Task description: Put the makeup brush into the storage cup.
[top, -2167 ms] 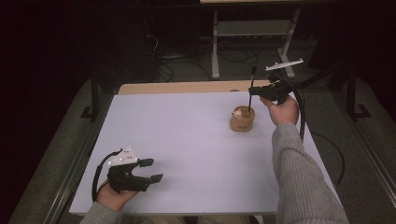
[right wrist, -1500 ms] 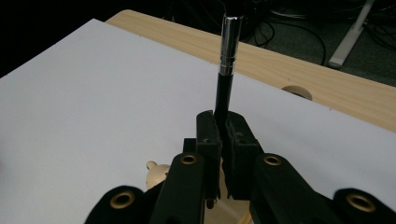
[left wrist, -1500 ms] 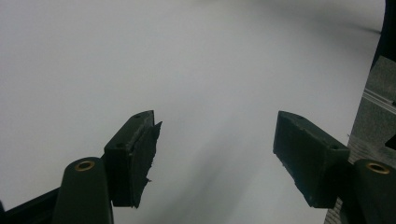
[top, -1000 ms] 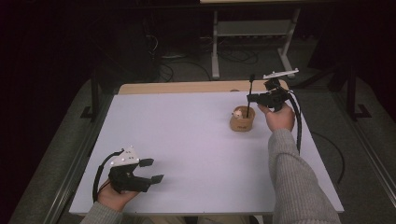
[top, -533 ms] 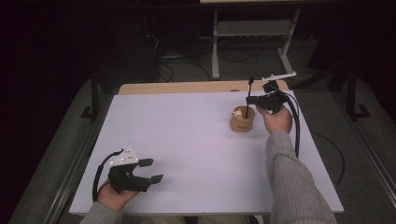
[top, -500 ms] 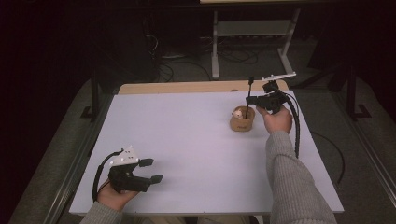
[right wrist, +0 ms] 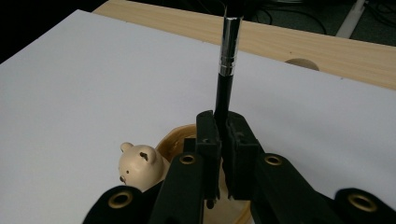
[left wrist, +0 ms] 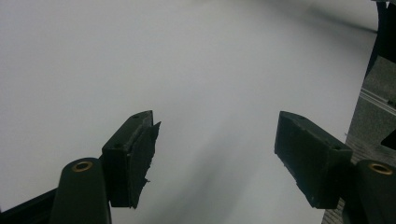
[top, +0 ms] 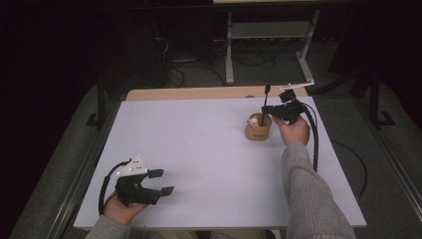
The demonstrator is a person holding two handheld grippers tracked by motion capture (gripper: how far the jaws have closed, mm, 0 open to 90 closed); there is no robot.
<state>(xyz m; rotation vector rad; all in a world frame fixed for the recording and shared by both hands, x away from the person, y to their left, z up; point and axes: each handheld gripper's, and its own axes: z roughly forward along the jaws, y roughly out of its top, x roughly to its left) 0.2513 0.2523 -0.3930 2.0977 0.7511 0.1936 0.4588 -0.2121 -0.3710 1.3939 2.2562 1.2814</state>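
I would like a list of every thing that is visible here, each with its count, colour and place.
Holder: one, tan wood, far right of board, bear figure at its rim.
Pencil: one, black with silver band, upright over holder, in right gripper.
Board: one, white, on table.
Table: one, light wood, strip behind board.
Frame: one, grey, floor beyond table.
Left gripper: one, black, near left, open.
Right gripper: one, black, above holder, shut on pencil.

The left gripper (top: 160, 182) lies low at the near left, held in the left hand (top: 121, 209), its jaws wide apart. The right gripper (top: 265, 109) is at the far right with jaws closed tight, the right forearm (top: 309, 194) stretched forward.
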